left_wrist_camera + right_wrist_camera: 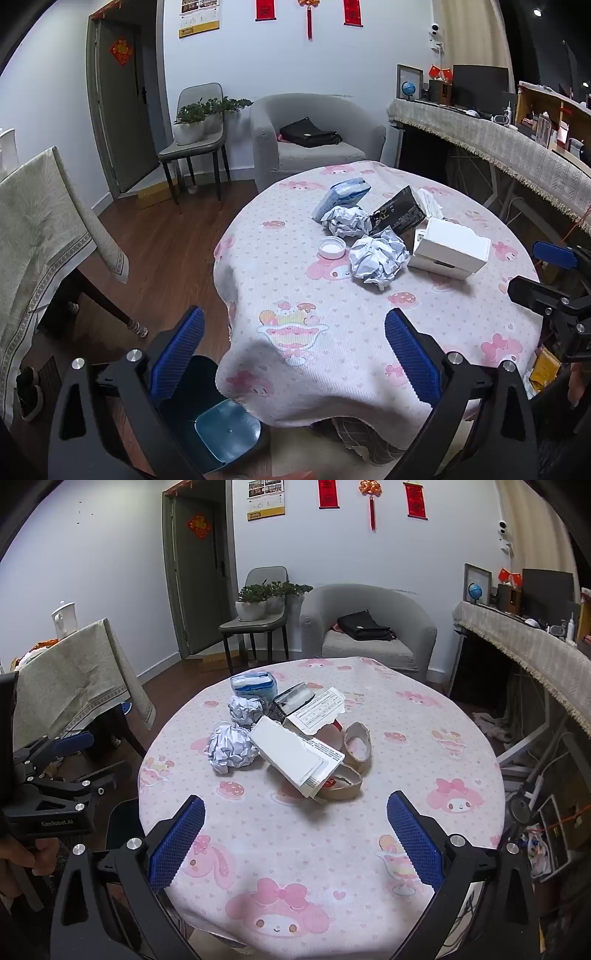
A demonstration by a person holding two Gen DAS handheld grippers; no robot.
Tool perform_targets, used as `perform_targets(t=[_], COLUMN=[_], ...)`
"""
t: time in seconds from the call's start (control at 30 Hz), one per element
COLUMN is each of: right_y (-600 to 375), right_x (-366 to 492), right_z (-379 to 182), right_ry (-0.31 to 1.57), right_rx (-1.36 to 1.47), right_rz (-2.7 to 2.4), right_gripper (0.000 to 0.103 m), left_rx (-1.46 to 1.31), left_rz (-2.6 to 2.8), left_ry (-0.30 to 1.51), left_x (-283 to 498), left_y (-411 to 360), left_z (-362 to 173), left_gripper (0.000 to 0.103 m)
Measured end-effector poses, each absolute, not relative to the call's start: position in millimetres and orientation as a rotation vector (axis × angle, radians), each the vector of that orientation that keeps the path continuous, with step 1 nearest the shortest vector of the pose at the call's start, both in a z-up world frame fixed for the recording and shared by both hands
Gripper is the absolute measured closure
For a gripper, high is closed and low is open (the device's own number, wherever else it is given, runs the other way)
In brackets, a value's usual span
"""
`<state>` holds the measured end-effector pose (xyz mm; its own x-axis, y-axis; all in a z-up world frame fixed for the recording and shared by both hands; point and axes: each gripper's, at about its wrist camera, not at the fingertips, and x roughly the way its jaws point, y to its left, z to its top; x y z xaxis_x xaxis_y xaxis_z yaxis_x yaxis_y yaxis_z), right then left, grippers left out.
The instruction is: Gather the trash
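A pile of trash lies mid-table on the pink cartoon cloth (332,314): two crumpled paper balls (378,256) (345,220), a white cap (331,247), a blue tissue pack (341,197), a black box (397,216) and a torn white box (452,247). In the right wrist view the balls (231,747) (245,709), the white box (291,758), the tissue pack (255,685) and brown tape rings (356,744) show. My left gripper (295,354) is open and empty at the table's near left edge. My right gripper (295,834) is open and empty over the near edge.
A dark bin with a blue swing lid (227,432) stands on the floor below the table's left edge. A cloth-covered table (40,236) is at left, a grey armchair (314,136) and a chair with plants (195,125) behind, a long counter (498,136) at right.
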<state>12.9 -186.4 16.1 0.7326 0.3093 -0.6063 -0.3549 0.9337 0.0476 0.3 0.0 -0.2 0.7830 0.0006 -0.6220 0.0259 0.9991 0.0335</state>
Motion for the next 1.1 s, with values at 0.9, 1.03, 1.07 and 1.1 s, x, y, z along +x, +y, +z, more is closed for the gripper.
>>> perform_targets(t=[0.9, 1.03, 1.07, 1.1], right_y=[-185.1, -184.6, -185.3, -185.4], right_x=[12.4, 12.7, 11.3, 11.1], right_z=[18.4, 18.1, 17.8, 17.9], right_ry=[0.646, 0.648, 0.646, 0.646], right_rx=[-0.073, -0.074, -0.072, -0.072], right_rz=[0.368, 0.369, 0.369, 0.368], right_gripper=[0.003, 0.003, 0.003, 0.003], left_rx=[0.034, 0.034, 0.035, 0.035], left_rz=[-0.011, -0.013, -0.012, -0.012], left_ry=[0.673, 0.671, 0.671, 0.671], left_x=[0.8, 0.5, 0.5, 0.6], left_y=[1.1, 1.1, 0.9, 1.0], left_z=[-3.4, -3.1, -3.0, -3.0], left_gripper=[0.004, 0.004, 0.004, 0.004])
